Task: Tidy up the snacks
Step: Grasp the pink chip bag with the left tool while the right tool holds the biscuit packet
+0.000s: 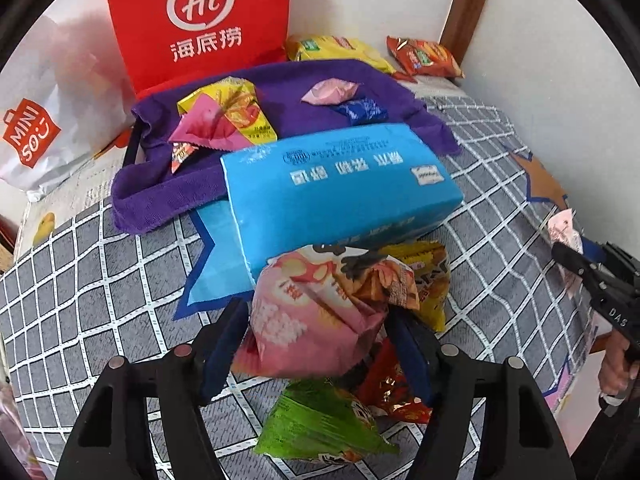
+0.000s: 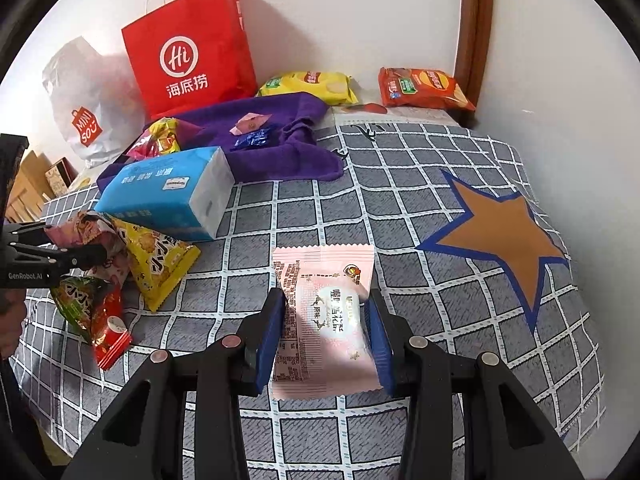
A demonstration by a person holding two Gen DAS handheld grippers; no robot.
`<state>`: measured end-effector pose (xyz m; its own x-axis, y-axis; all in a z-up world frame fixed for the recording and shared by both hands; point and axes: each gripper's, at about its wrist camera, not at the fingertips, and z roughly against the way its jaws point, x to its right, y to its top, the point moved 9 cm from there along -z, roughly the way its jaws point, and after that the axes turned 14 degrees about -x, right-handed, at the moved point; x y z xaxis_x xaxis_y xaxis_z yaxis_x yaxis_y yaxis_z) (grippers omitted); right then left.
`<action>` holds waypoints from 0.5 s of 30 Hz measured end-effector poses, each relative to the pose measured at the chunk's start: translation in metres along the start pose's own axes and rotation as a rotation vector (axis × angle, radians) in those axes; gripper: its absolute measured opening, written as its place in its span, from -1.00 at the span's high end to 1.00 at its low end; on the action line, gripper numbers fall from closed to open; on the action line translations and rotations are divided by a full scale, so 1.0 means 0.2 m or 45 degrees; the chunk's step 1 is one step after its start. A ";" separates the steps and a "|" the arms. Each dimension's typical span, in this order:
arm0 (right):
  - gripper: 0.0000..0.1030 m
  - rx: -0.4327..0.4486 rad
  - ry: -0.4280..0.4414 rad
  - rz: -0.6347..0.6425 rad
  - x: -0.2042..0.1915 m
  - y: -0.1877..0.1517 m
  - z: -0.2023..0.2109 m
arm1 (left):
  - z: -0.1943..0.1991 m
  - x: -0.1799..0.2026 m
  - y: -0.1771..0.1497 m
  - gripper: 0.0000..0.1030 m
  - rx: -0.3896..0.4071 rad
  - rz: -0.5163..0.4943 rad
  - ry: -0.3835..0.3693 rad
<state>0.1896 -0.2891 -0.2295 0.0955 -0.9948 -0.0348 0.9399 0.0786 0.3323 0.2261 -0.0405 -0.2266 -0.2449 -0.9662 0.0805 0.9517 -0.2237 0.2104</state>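
Left wrist view: left gripper (image 1: 316,344) pinching a pink snack packet (image 1: 308,312) over the loose pile beside the blue tissue pack (image 1: 340,184); only a few snacks on the purple towel (image 1: 280,92), so sorting seemingly early. Right wrist view: right gripper (image 2: 326,336) pressed onto a pale pink wrapper (image 2: 324,312) above the checked bed; "Hi" on the red bag (image 2: 188,56), "MINISO" on the white bag (image 2: 88,124).

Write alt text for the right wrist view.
The right gripper grips a pale pink snack packet above a grey checked bedspread. At left, the left gripper reaches into a pile of snack bags beside a blue tissue pack.
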 end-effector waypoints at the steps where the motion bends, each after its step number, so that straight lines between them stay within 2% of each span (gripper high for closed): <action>1: 0.20 0.002 0.001 0.002 0.00 0.00 0.00 | 0.01 0.00 0.00 -0.26 0.008 0.000 -0.006; 15: 0.20 0.031 0.006 0.043 -0.10 0.03 0.07 | 0.18 -0.07 -0.03 -0.24 0.106 0.039 -0.054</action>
<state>0.1886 -0.2689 -0.2127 0.1289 -0.9913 -0.0274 0.9278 0.1108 0.3562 0.2180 -0.0213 -0.1945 -0.2254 -0.9657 0.1288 0.9406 -0.1812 0.2872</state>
